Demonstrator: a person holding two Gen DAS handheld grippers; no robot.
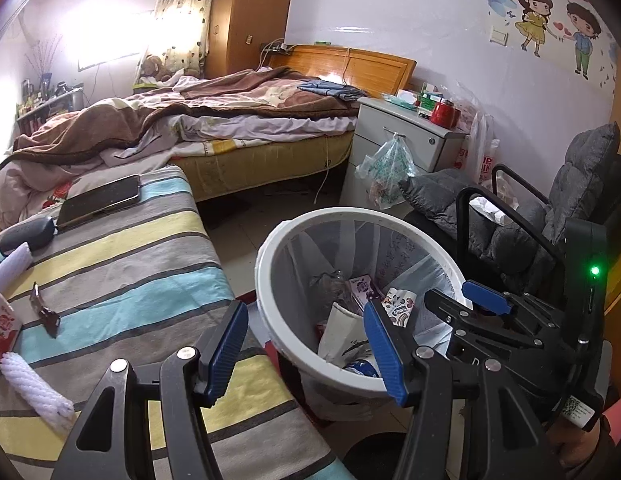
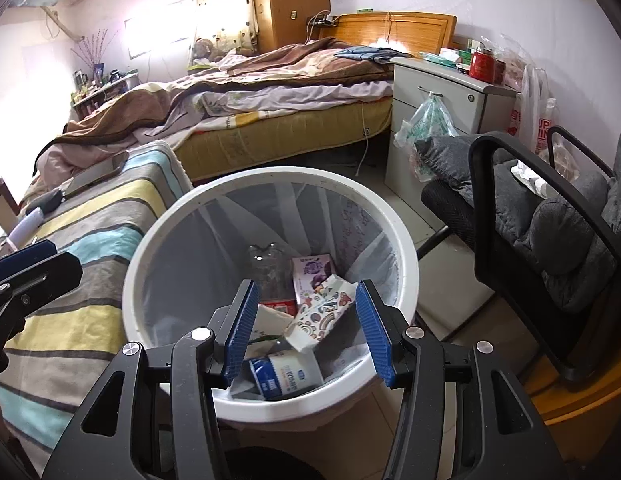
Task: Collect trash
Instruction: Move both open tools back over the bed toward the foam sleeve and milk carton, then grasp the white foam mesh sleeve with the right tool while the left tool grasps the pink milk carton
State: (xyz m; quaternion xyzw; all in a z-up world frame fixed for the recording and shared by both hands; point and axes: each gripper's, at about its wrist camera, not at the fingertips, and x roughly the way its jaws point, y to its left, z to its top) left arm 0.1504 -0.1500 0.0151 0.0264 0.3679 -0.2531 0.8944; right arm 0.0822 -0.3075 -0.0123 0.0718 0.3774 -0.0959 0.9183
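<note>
A white trash bin (image 1: 270, 340) (image 2: 138, 280) lined with a clear bag stands on the floor beside the striped table (image 1: 122, 280). Inside it lie a patterned carton (image 2: 322, 316), a purple carton (image 2: 312, 272), a blue-and-white cup (image 2: 282, 376) and a clear bottle (image 2: 270, 268). My left gripper (image 1: 304, 306) is open and holds nothing, over the bin's near rim by the table edge. Over the bin, my right gripper (image 2: 306, 286) (image 1: 466, 300) is open and holds nothing. On the table lie a white foam net (image 1: 34, 396), a red milk carton (image 1: 2, 328) and a dark wrapper scrap (image 1: 44, 312).
A phone (image 1: 98, 200) and a dark pouch (image 1: 28, 232) lie at the table's far end. A grey padded chair with a black frame (image 2: 550, 220) stands right of the bin. Behind are a bed (image 1: 230, 120) and a white nightstand (image 1: 402, 140) with a hanging plastic bag.
</note>
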